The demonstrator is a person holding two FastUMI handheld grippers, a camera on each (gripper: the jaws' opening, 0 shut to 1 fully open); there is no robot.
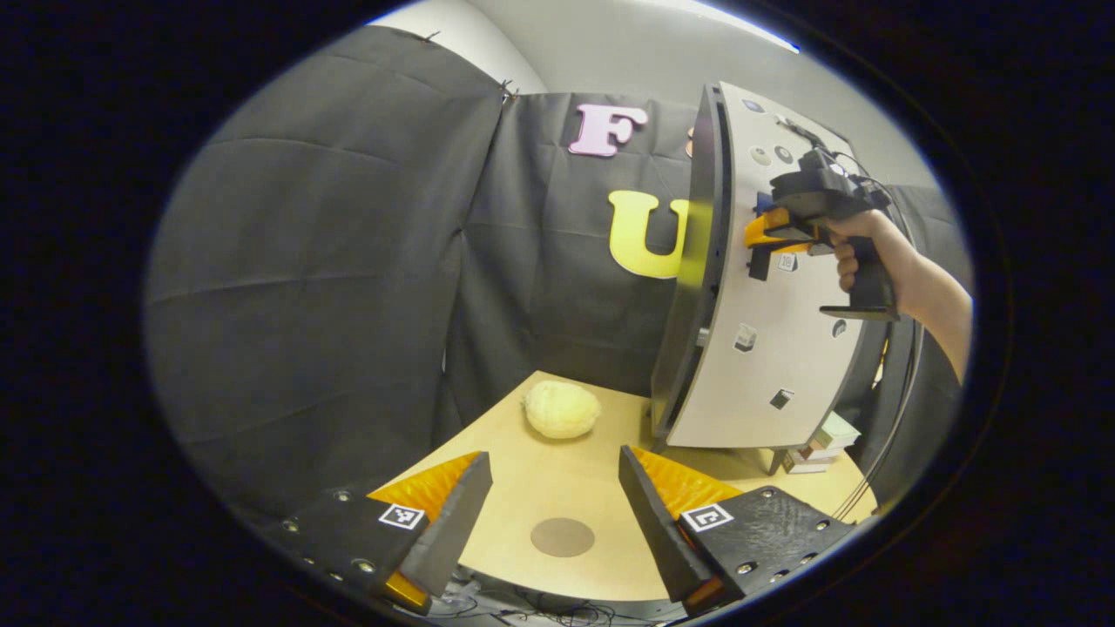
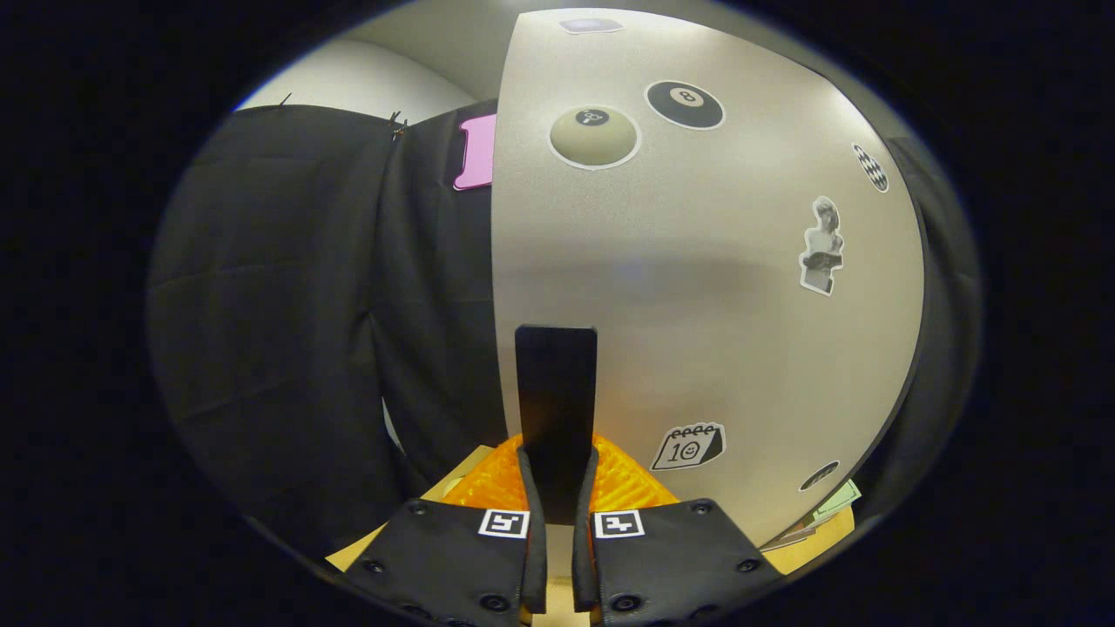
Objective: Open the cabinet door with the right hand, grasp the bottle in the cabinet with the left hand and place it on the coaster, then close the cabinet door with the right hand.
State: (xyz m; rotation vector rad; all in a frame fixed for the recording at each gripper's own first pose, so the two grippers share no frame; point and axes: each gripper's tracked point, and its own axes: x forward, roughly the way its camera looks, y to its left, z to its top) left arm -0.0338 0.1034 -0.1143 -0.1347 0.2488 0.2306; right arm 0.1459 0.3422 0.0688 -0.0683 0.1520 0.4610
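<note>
Currently: right gripper (image 2: pixel 557 488) clamped the cabinet door (image 2: pixel 697 287) handle (image 2: pixel 556 409).
Handle stood upright between its narrowed fingers, door slightly ajar. Left gripper (image 1: pixel 553 509) waited wide open, near the coaster (image 1: pixel 563 536), cabinet far right; bottle unseen.

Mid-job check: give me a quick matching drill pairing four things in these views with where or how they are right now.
Things:
1. right gripper
2. left gripper
3. coaster
4. pale round object

States:
A. flat on the table, bare, between open fingers in the left gripper view
B. shut on the door handle
C. open, holding nothing
D. on the table near the cabinet door

Pairs: 1-B, 2-C, 3-A, 4-D
</note>
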